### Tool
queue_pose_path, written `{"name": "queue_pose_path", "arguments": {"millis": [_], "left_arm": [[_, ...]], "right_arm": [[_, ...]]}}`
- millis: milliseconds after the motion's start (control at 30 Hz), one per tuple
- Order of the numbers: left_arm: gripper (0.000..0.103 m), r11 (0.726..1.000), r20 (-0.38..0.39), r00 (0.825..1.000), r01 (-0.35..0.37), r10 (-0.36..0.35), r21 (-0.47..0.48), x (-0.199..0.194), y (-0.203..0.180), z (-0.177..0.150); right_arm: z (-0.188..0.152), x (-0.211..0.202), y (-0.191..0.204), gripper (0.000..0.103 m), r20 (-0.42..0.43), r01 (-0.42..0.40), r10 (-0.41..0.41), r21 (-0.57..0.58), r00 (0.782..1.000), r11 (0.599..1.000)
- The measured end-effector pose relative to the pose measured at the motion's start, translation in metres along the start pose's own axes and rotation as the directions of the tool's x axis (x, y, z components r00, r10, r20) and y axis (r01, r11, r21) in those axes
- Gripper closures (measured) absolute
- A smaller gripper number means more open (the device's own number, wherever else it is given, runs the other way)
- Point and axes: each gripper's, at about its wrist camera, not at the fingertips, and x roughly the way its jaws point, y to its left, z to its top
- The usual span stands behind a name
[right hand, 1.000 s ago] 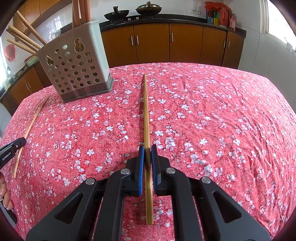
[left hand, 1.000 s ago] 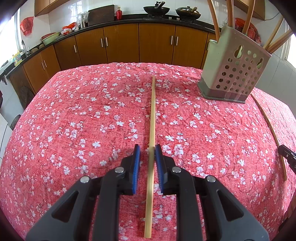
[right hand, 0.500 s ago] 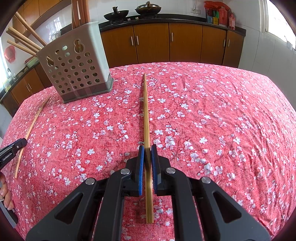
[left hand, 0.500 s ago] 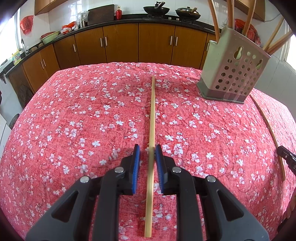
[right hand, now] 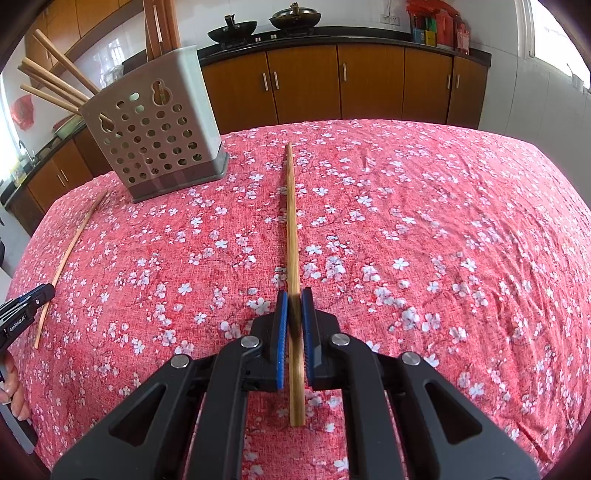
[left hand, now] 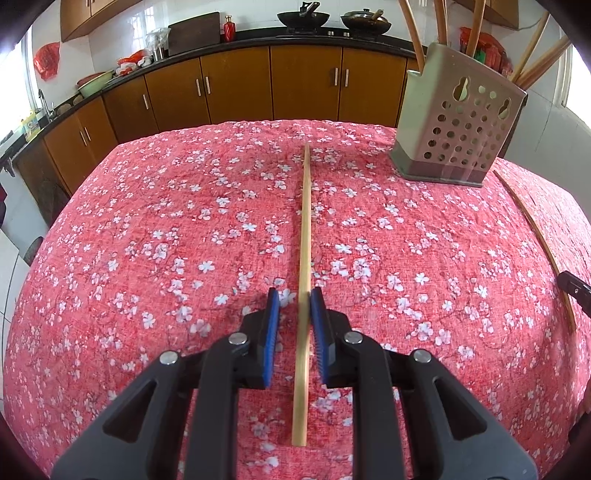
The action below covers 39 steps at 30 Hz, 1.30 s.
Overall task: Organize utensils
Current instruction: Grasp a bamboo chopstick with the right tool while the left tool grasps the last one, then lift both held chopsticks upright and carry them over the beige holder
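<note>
Both tools sit low over a red flowered cloth, each with one chopstick running between its blue pads.

Left tool (left hand: 295, 308) is partly open. The pale chopstick (left hand: 305, 236) lies flat on the cloth (left hand: 166, 229) in the gap. It sits close to the right pad, maybe touching it, and there is a clear space on the left side. So this tool has no grip on it.

Right tool (right hand: 294, 308) is almost closed. Its two pads press on the sides of the darker chopstick (right hand: 291, 221). That stick points straight away from the tool, and its near end pokes out behind the pads. I cannot tell if it is lifted or lies on the cloth.

Between the two sticks, farther back on the surface, stands a grey holder (left hand: 458, 129) with round holes. More chopsticks (left hand: 476, 26) stand up in it and lean out at the top. From the right tool's side, the holder (right hand: 155, 133) is to the left of the darker stick, and the pale stick (right hand: 70, 251) lies well apart, with the tip of the left tool (right hand: 26, 310) over it.

Behind the surface are brown kitchen cabinets (left hand: 236, 88) with two black pans (left hand: 340, 18) on top.
</note>
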Motion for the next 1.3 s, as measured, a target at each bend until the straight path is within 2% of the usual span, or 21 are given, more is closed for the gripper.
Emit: {"name": "queue_pose_path", "arguments": {"millis": [167,233,300,400,467,600,767,967,1100,1300], "left_arm": [[0.085,1.000,-0.001,1.000,0.001,-0.001,-0.003,-0.001,0.000,-0.002],[0.087,1.000,-0.001,1.000,0.000,0.000,0.011,-0.005,-0.002,-0.006],[0.095,1.000,-0.004,1.000,0.006,-0.005,0.028,-0.009,-0.004,-0.010],[0.095,0.999,-0.014,1.000,0.012,-0.012,0.037,-0.014,-0.002,-0.015],[0.095,0.999,-0.001,1.000,0.015,-0.015,0.035,-0.022,0.002,-0.015],[0.095,0.999,0.080,0.996,0.030,-0.032,0.028,-0.052,0.007,-0.007],[0.095,0.998,0.205,0.977,0.057,-0.061,0.026,-0.094,0.008,0.012],[0.095,0.994,0.331,0.938,0.109,-0.104,0.005,-0.138,0.010,0.029],[0.095,0.992,0.367,0.923,0.128,-0.116,-0.008,-0.149,0.009,0.037],[0.095,0.991,0.378,0.919,0.130,-0.114,-0.015,-0.153,0.006,0.044]], "right_arm": [[0.000,0.000,-0.001,0.094,-0.002,-0.004,0.004,-0.001,1.000,1.000],[-0.001,-0.003,0.001,0.095,-0.002,0.003,-0.003,-0.014,1.000,1.000],[-0.004,-0.006,0.002,0.095,-0.003,0.009,-0.009,-0.029,1.000,1.000],[-0.007,-0.012,-0.002,0.095,-0.001,0.007,-0.007,-0.017,1.000,1.000],[-0.007,-0.025,-0.006,0.095,0.037,0.004,-0.004,0.000,0.999,1.000],[0.001,-0.053,-0.012,0.095,0.127,0.008,-0.009,0.007,0.992,1.000],[0.018,-0.090,-0.013,0.095,0.245,0.008,-0.011,0.014,0.969,1.000],[0.030,-0.112,-0.012,0.095,0.328,0.004,-0.005,0.004,0.945,1.000],[0.035,-0.117,-0.010,0.095,0.346,-0.003,0.003,0.001,0.938,1.000],[0.037,-0.115,-0.003,0.095,0.355,-0.005,0.008,-0.008,0.935,1.000]]}}
